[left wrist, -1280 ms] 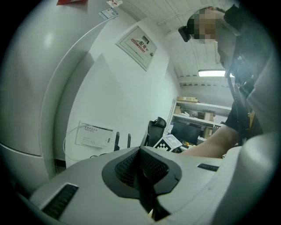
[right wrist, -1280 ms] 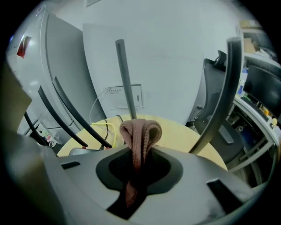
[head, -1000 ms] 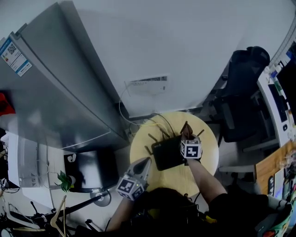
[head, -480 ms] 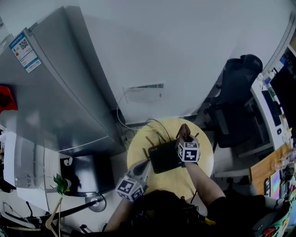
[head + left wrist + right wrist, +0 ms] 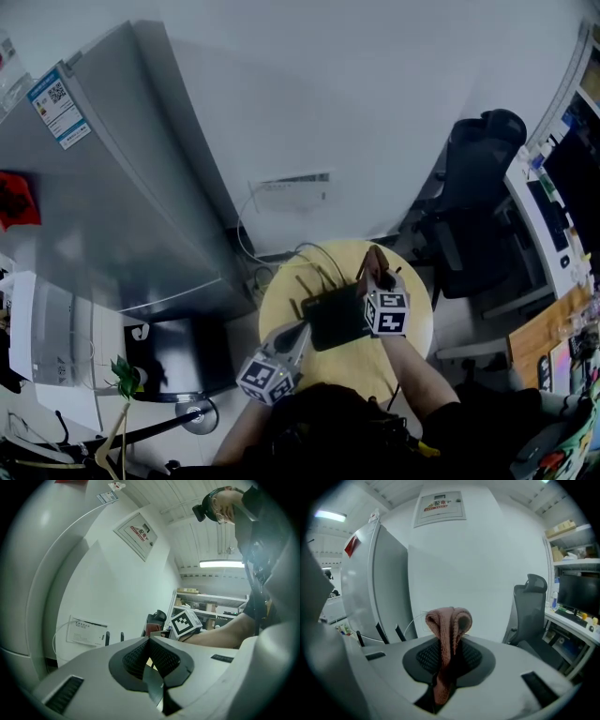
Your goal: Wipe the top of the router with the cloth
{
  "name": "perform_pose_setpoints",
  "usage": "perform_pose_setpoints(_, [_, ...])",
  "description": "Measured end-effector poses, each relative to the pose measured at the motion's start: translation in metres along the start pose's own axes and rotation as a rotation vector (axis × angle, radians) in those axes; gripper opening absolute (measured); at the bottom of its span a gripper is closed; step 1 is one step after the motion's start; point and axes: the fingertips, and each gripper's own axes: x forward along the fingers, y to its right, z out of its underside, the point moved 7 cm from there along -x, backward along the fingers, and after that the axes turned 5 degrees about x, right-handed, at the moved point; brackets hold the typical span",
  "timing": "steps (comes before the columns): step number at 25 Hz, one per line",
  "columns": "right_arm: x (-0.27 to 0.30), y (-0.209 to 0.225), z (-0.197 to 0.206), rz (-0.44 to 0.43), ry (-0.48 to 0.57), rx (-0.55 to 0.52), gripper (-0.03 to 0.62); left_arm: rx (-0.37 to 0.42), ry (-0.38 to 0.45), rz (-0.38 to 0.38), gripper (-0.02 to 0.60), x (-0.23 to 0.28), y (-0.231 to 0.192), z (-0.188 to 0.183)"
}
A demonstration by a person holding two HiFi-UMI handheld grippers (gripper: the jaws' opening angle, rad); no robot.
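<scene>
Jaws of the right gripper (image 5: 448, 651) pinch the cloth (image 5: 449, 620), which stands at the router's (image 5: 333, 317) far right corner, near the table's (image 5: 403, 361) far edge. The left gripper (image 5: 151, 643), pressed together on nothing, sits by the router's near left corner.

Dim, bluish pictures, fisheye-warped edges; ceiling strip light (image 5: 221, 564) glares.

Passable along the tabletop's (image 5: 349, 373) near edge, bare in front of the router (image 5: 333, 317). Barred at the far edge by upright antennas (image 5: 307, 282) and cables (image 5: 309, 251). Taken up at the far right by the right tool (image 5: 377, 274) clamping the cloth (image 5: 449, 625). Hemmed in by refrigerator (image 5: 112, 206) leftward, office chair (image 5: 473, 197) rightward.
</scene>
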Motion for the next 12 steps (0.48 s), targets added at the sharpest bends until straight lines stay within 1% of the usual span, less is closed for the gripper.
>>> perform_pose_setpoints(4, [-0.011, -0.002, -0.007, -0.005, 0.051, 0.014, 0.061, 0.012, 0.006, 0.019, 0.002, 0.004, 0.001, -0.005])
perform_pose_setpoints(7, [-0.023, -0.003, -0.005, -0.009, 0.065, 0.0, 0.061, 0.015, 0.001, 0.041, 0.002, 0.01, 0.003, -0.005])
perform_pose_setpoints(10, [-0.032, 0.0, 0.007, -0.008, 0.051, -0.016, 0.061, 0.014, -0.013, 0.083, 0.002, 0.021, 0.008, -0.003])
perform_pose_setpoints(12, [-0.035, 0.006, 0.021, 0.002, 0.014, 0.012, 0.061, 0.015, -0.024, 0.116, 0.002, 0.029, 0.013, -0.001])
